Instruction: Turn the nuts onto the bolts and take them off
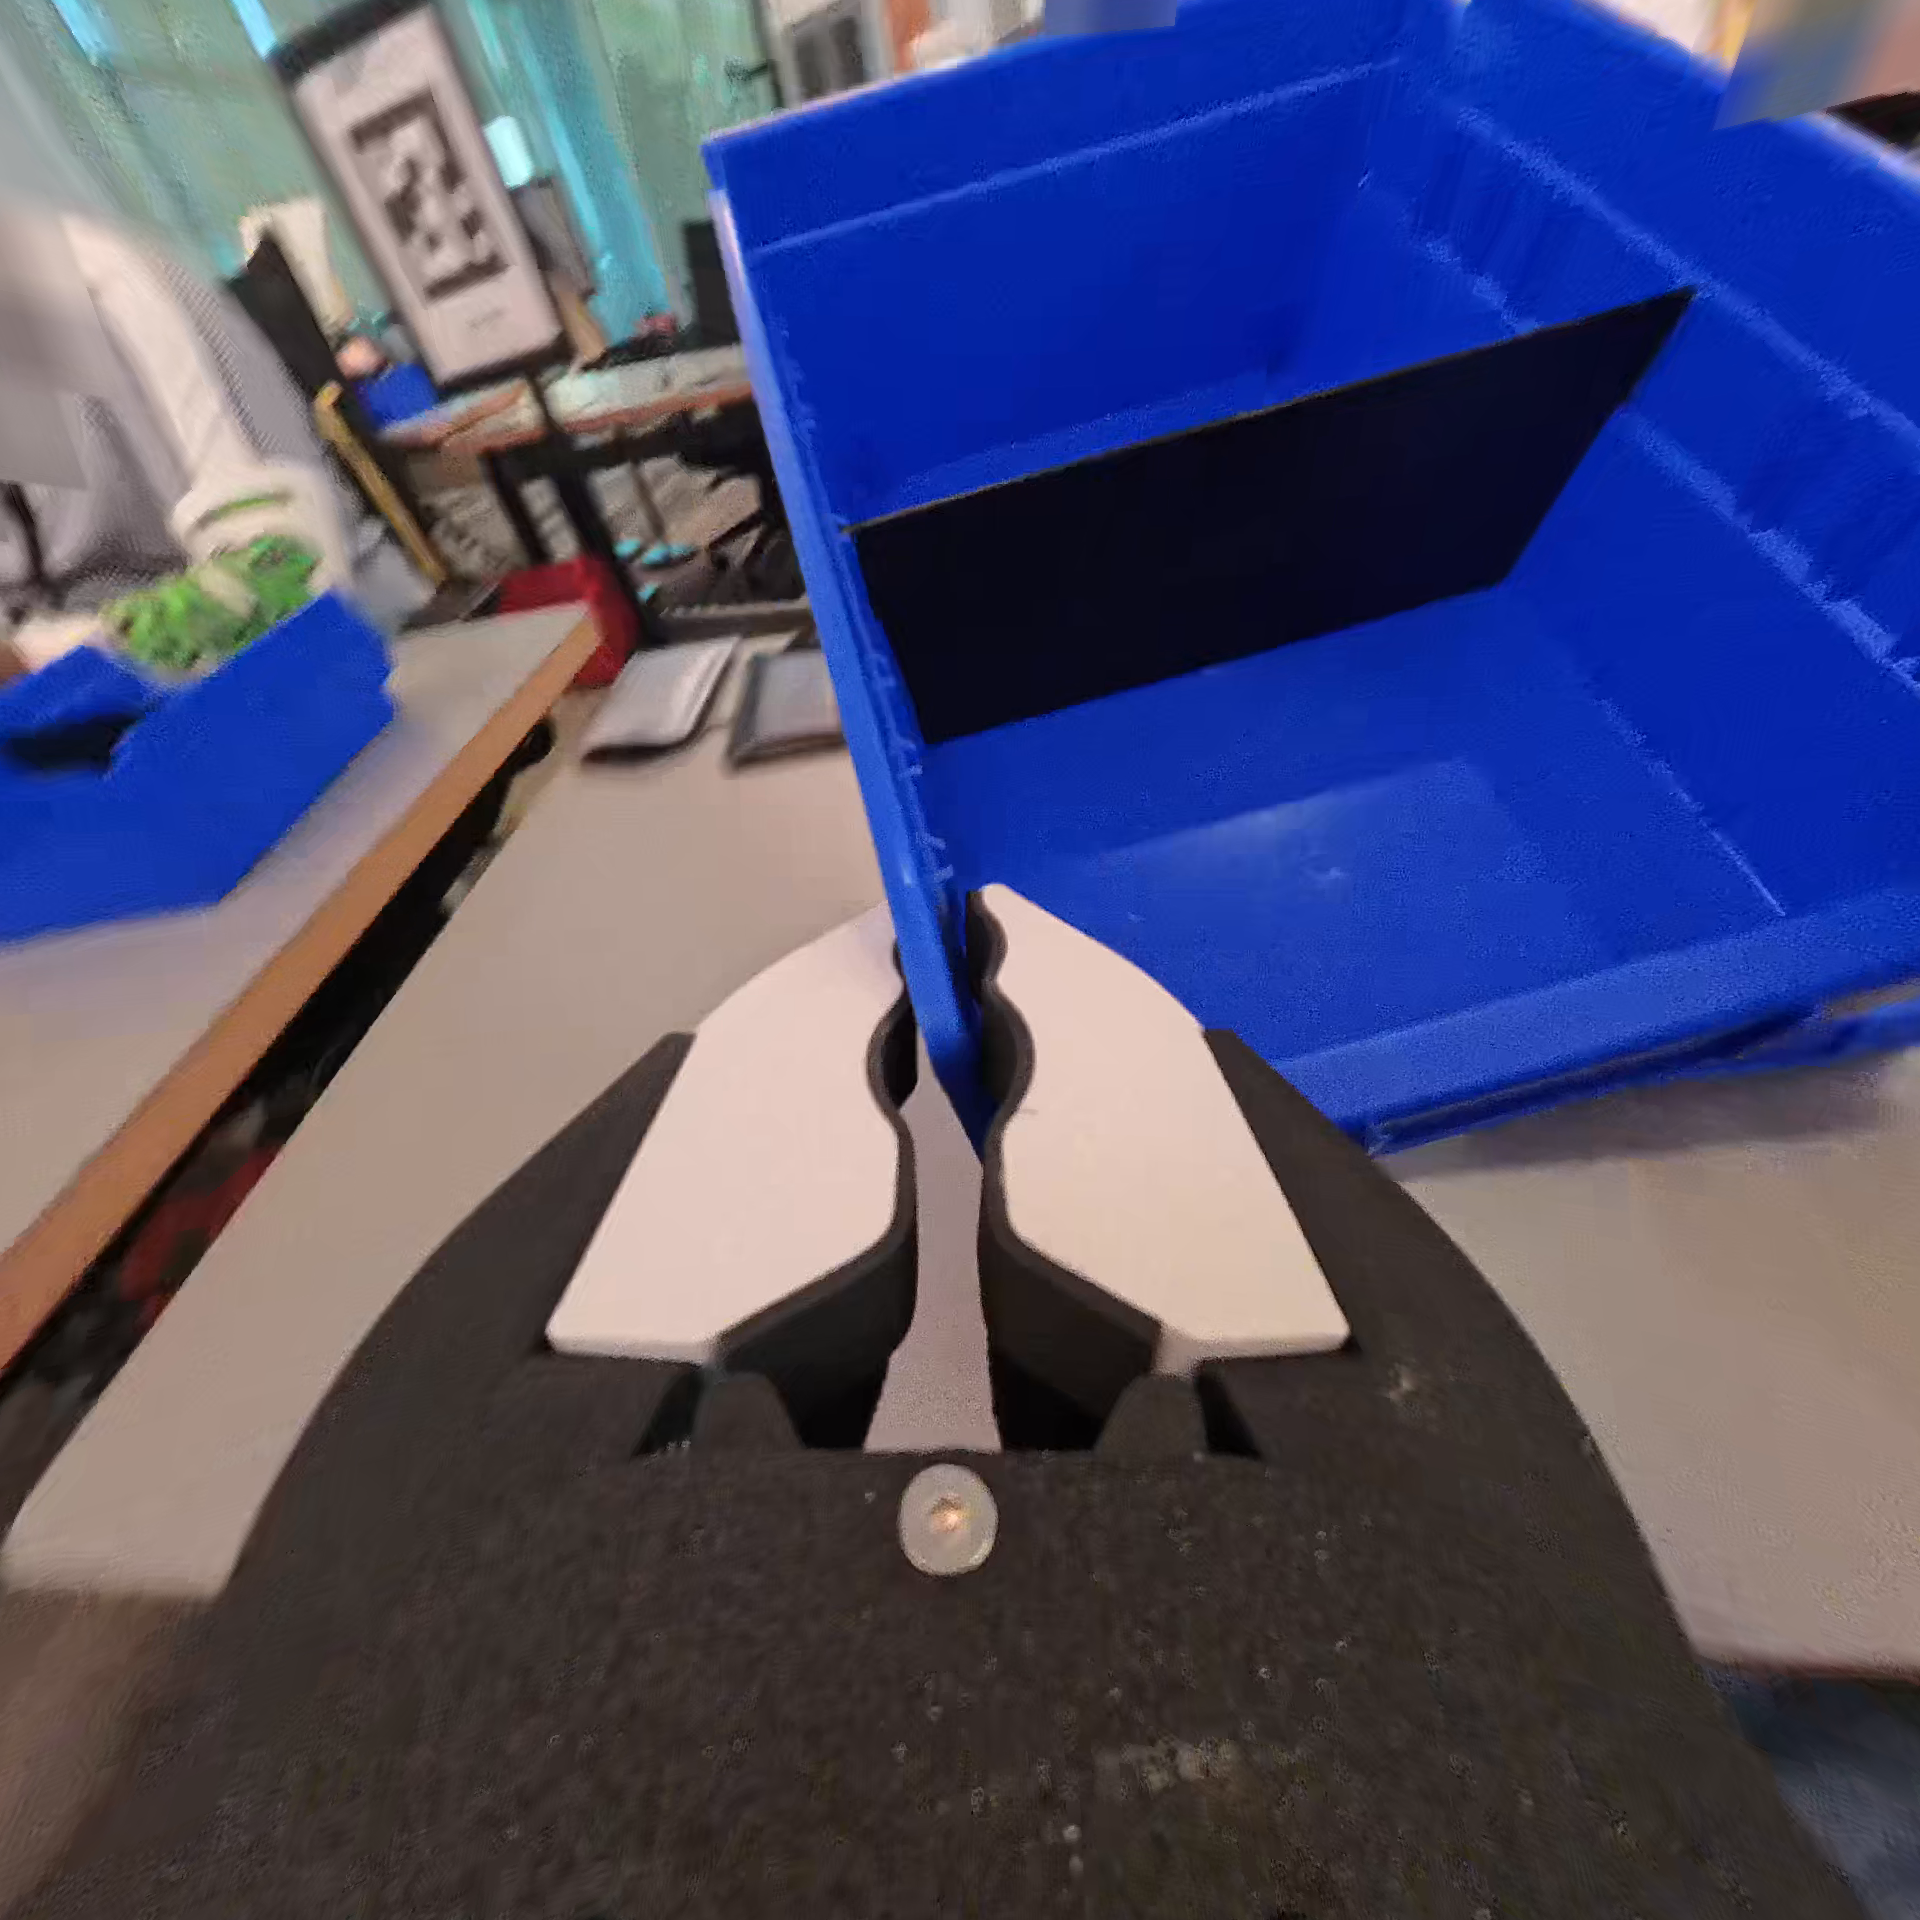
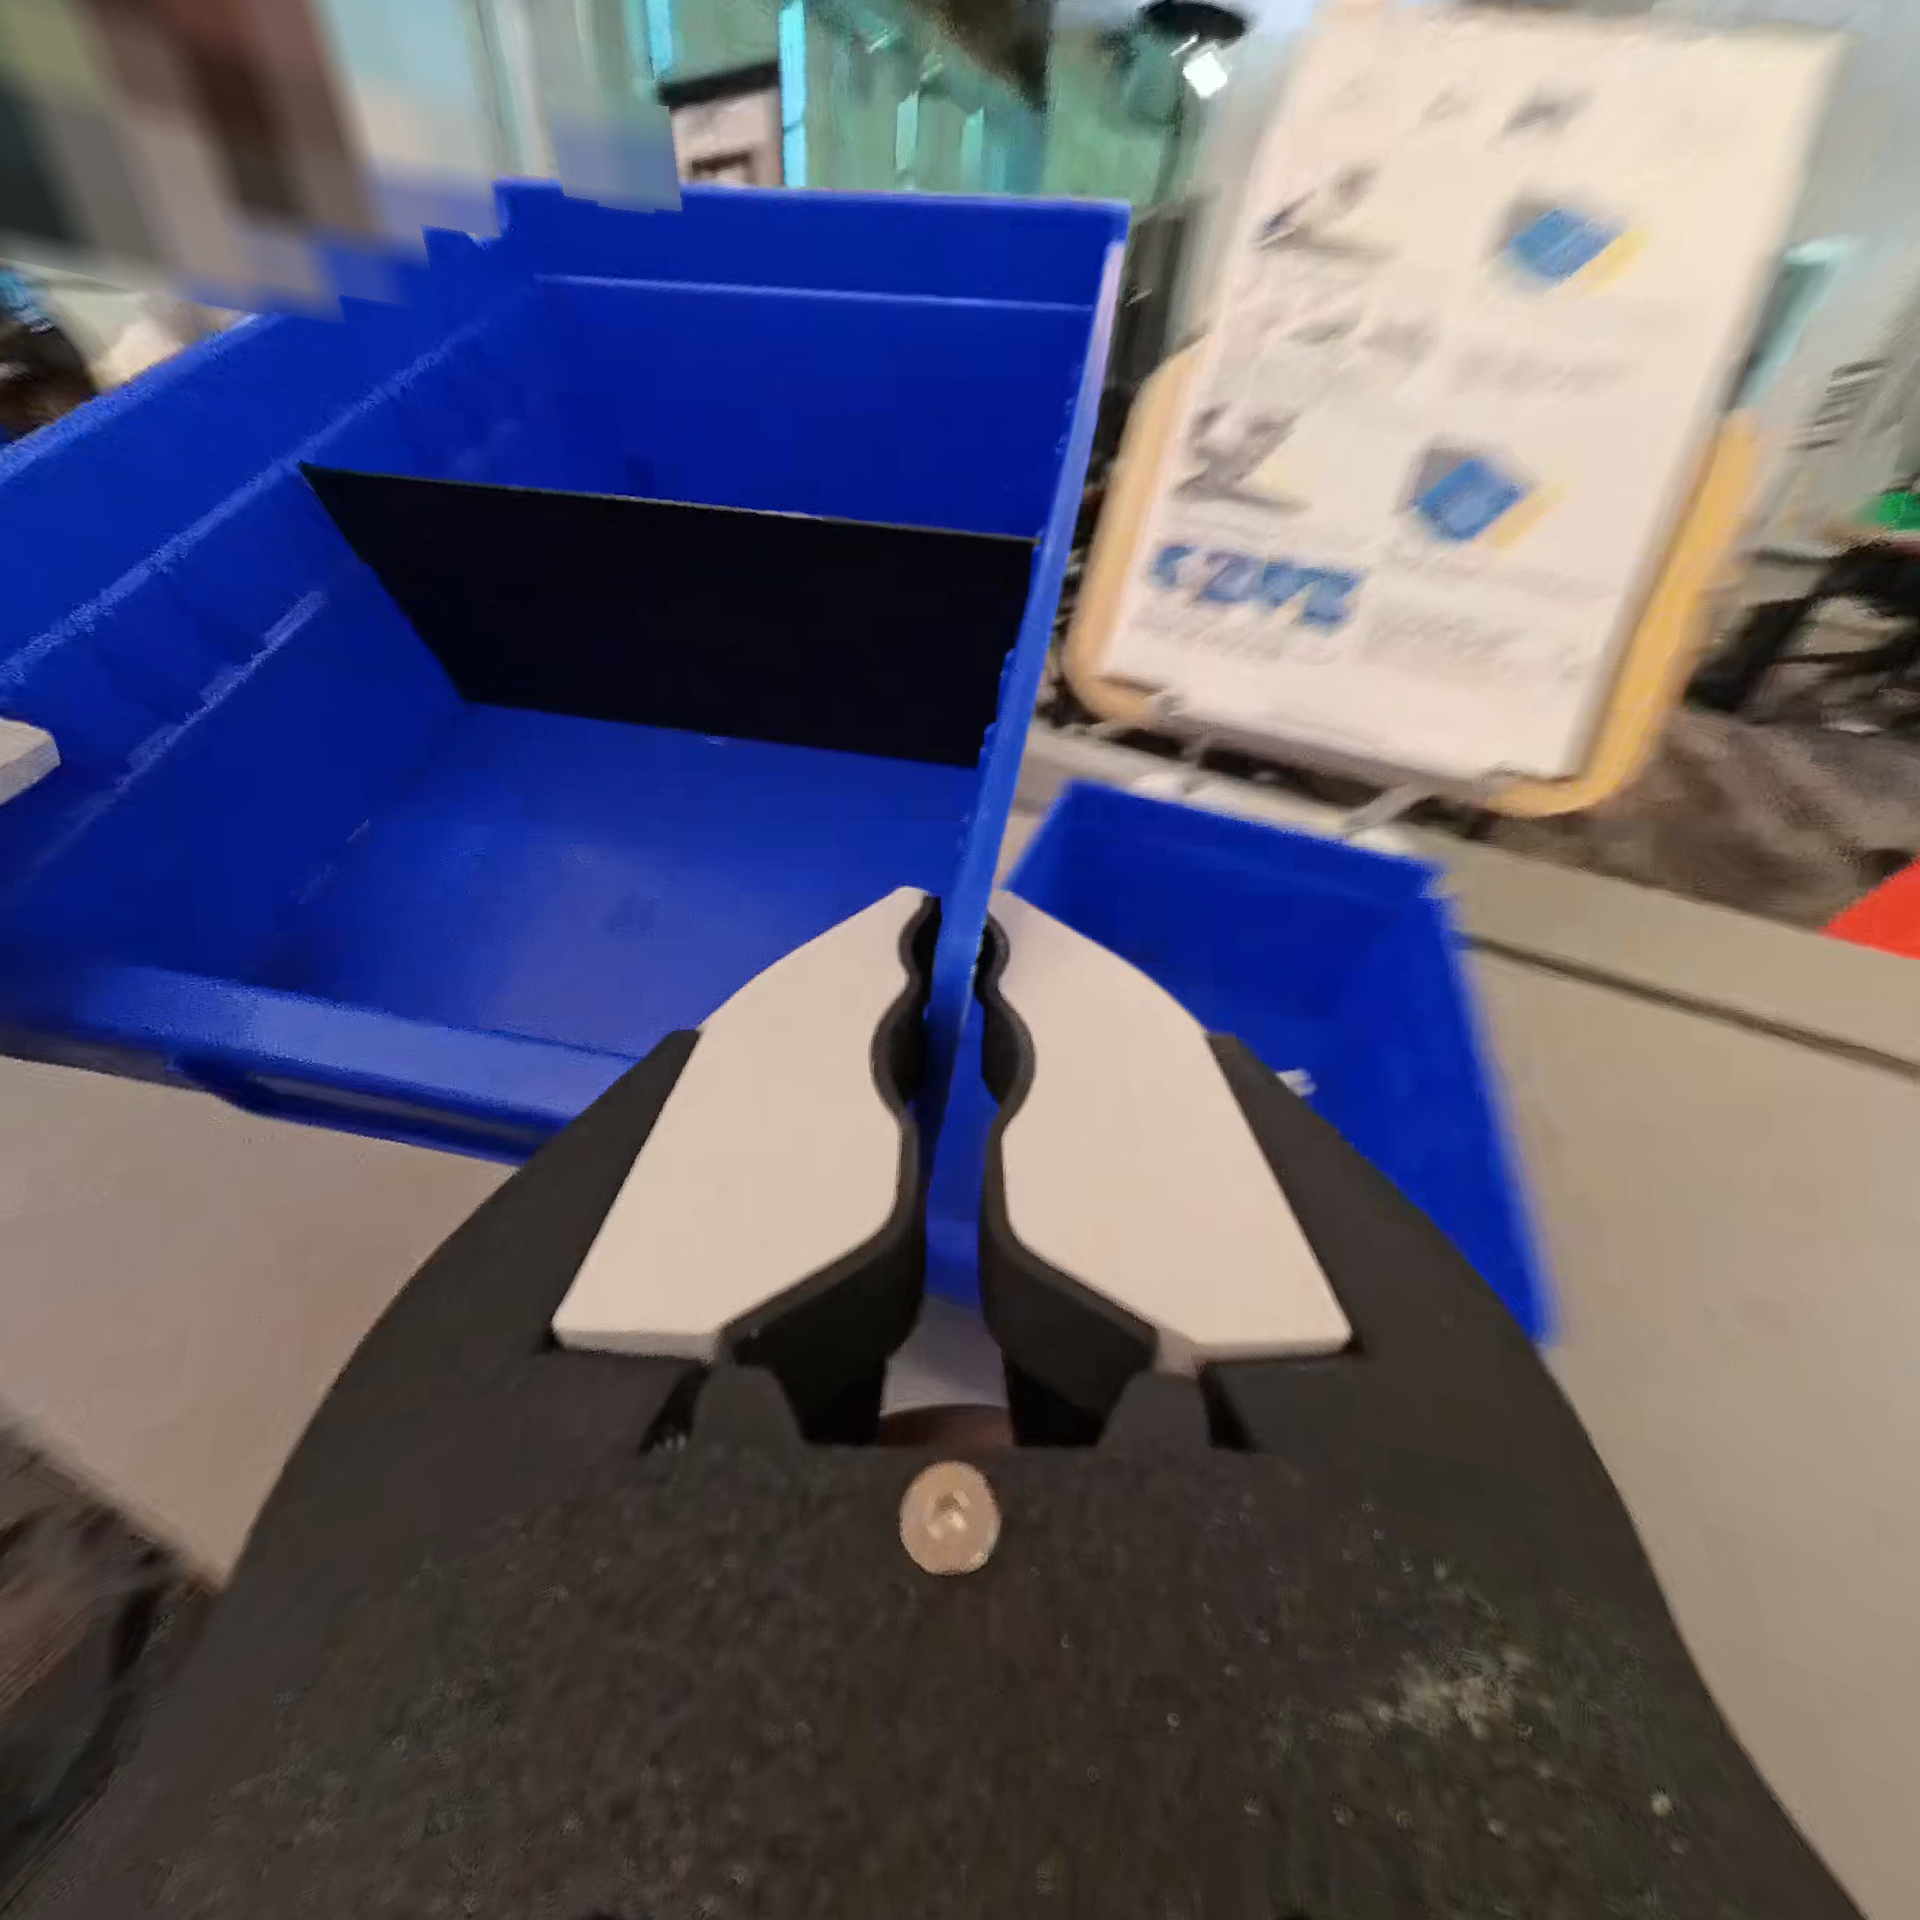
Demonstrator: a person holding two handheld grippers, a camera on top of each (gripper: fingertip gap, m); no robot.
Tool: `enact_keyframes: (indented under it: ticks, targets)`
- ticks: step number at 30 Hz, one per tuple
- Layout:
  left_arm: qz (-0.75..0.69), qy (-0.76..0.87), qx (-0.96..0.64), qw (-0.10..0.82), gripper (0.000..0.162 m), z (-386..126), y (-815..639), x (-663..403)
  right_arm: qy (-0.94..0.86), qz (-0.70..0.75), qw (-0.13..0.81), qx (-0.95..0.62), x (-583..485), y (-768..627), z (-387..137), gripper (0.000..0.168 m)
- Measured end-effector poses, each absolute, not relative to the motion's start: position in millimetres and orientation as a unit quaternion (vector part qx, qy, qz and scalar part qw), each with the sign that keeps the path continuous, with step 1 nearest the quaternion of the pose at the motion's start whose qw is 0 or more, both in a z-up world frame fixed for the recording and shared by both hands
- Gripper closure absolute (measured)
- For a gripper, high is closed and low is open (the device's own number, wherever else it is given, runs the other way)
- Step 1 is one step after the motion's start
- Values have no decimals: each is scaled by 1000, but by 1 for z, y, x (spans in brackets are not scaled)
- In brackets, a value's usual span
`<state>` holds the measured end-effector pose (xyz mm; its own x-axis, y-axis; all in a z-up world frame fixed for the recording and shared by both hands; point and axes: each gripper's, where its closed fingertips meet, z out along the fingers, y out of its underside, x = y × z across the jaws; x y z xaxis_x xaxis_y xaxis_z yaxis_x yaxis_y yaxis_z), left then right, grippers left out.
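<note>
A grey tabletop (image 1: 644, 1039) with a wood-coloured edge is carrying the work in a glass-walled room, where more desks (image 1: 582, 405) and a framed black-and-white marker board (image 1: 436, 197) are standing in the blurred distance of the left wrist view, and a white poster board (image 2: 1455, 395) on a pale wooden stand is leaning behind the table in the right wrist view.

Two grippers are gripping one large blue bin (image 1: 1403, 831). The left gripper (image 1: 940, 997) is pinching the bin's left side wall, its tongs narrowed onto the plastic; the right gripper (image 2: 956, 987) is pinching the opposite wall the same way.

One black divider (image 1: 1226, 540) is standing across the bin, splitting it into two compartments, and both are showing only bare blue floor. The bin's long axis is running away from the cameras, and the bin is sitting tilted in both views.

A second, smaller blue bin (image 2: 1299, 1018) is standing just right of it; a third (image 1: 177, 758) is sitting on a neighbouring table.

No nuts or bolts are showing in either view.
</note>
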<state>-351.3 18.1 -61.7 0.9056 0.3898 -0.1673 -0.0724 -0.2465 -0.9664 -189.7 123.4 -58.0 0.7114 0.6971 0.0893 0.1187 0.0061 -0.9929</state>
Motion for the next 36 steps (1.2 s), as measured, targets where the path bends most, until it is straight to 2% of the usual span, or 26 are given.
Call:
enact_keyframes:
  ticks: [3,6,11,14,22,25,27,28,29,30,31,34,36]
  targets:
    - [169,-38,-765,620,157,-24,103,-290,-250,177,669,-678,-115,186,-34,163]
    - [143,18,-780,609,157,-22,189,-210,-201,151,641,-725,-27,251,-47,163]
    - [99,79,-838,531,157,-94,298,-73,-175,100,547,-813,114,343,-126,162]
    - [87,83,-847,518,157,-137,329,-20,-168,109,534,-822,166,370,-169,163]
    - [35,59,-857,511,154,-192,345,24,-198,102,517,-827,207,393,-216,162]
    - [8,49,-859,510,152,-212,347,25,-208,92,540,-810,208,399,-221,162]
    - [-24,58,-863,502,147,-223,347,30,-190,89,551,-808,209,403,-219,158]
    - [-47,64,-867,491,144,-225,344,35,-198,85,544,-811,208,403,-223,139]
    - [-72,71,-871,481,131,-224,340,38,-209,74,534,-816,208,401,-227,121]
    - [-95,72,-872,474,108,-219,334,40,-218,52,530,-818,211,400,-228,110]
    - [-118,75,-870,474,97,-208,325,39,-222,24,536,-814,216,398,-224,107]
    - [-158,117,-838,508,93,-155,280,29,-213,-64,597,-771,237,392,-183,107]
    - [-155,132,-814,545,92,-118,245,-1,-173,-59,648,-739,239,383,-146,107]
